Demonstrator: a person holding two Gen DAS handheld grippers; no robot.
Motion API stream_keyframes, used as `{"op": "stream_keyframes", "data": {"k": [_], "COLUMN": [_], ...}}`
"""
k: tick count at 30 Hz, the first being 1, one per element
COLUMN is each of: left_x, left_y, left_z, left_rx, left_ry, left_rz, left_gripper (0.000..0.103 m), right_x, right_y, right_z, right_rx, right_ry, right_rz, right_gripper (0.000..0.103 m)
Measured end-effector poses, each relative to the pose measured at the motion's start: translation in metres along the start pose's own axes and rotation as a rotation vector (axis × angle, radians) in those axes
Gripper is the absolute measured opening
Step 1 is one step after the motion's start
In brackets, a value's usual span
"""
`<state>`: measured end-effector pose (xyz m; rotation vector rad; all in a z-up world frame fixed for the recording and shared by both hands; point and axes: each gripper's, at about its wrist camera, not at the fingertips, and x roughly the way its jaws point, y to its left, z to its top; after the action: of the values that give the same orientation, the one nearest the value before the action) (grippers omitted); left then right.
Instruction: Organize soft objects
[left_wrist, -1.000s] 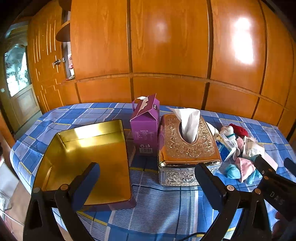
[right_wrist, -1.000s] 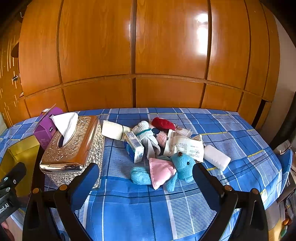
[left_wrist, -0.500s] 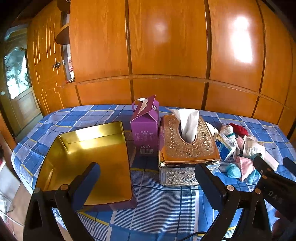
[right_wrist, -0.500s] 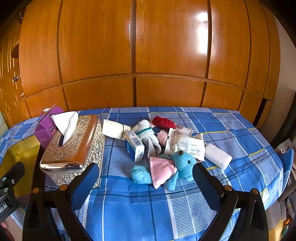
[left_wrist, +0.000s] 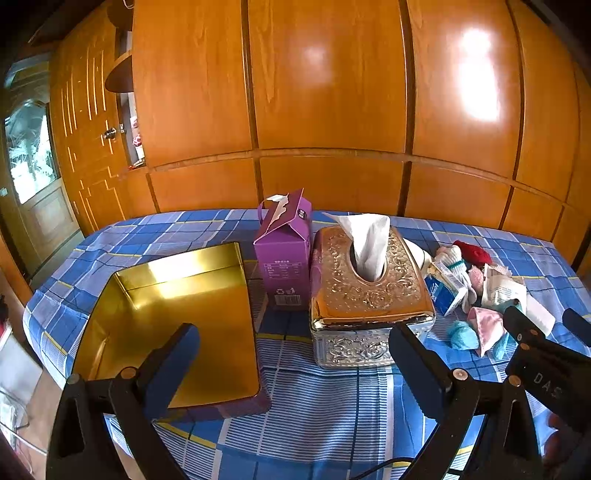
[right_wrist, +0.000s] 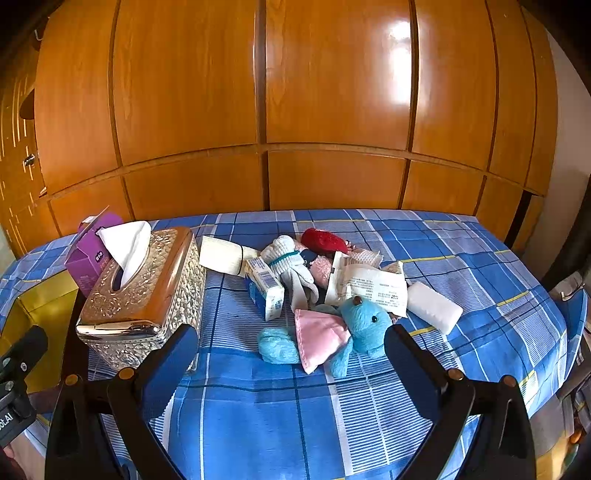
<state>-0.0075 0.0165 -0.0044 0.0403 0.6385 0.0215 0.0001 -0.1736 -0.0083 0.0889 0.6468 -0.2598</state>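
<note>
A: Blue plush toy (right_wrist: 364, 325), centre of right-wrist frame, on the bench (right_wrist: 258, 417) w/ other soft bits. Light, squashy.
B: Grab its head. Right hand-held gripper (right_wrist: 291, 363) jaws apart, empty; left hand-held gripper (left_wrist: 293, 360) same.

Bright, warm daylight throughout. Glare patches on glossy wood panels (left_wrist: 476, 96) at one o'clock, fainter at twelve; likewise on panels (right_wrist: 400, 62) in right view. Strong reflection inside gold tray (left_wrist: 177, 266). Heavy fisheye bending, black corners. Window (left_wrist: 29, 155) at nine o'clock washed out. Center sharp.
</note>
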Motion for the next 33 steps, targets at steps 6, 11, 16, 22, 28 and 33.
{"op": "stream_keyframes", "data": {"k": [6, 11, 16, 22, 28, 33], "left_x": [-0.001, -0.002, -0.003, -0.002, -0.001, 0.013], "left_y": [-0.002, -0.005, -0.008, -0.015, -0.014, -0.022], "left_z": [0.0, 0.0, 0.001, 0.002, 0.019, 0.05], "left_rx": [0.004, 0.012, 0.018, 0.039, -0.014, 0.0], "left_ry": [-0.002, -0.007, -0.003, 0.01, 0.039, 0.076], "left_rz": [-0.008, -0.011, -0.028, -0.118, -0.393, -0.515], "left_gripper": [0.103, 0.103, 0.103, 0.103, 0.103, 0.103], "right_x": [0.0, 0.001, 0.002, 0.006, 0.016, 0.022], "right_y": [-0.001, -0.004, -0.007, -0.021, -0.044, -0.063], "right_z": [-0.001, -0.001, -0.002, -0.004, -0.013, -0.02], "right_rx": [0.002, 0.006, 0.011, 0.039, 0.078, 0.105], "right_ry": [0.001, 0.002, 0.003, 0.015, 0.062, 0.078], "right_rz": [-0.003, -0.007, -0.008, -0.019, -0.024, -0.029], "right_gripper": [0.103, 0.103, 0.103, 0.103, 0.103, 0.103]}}
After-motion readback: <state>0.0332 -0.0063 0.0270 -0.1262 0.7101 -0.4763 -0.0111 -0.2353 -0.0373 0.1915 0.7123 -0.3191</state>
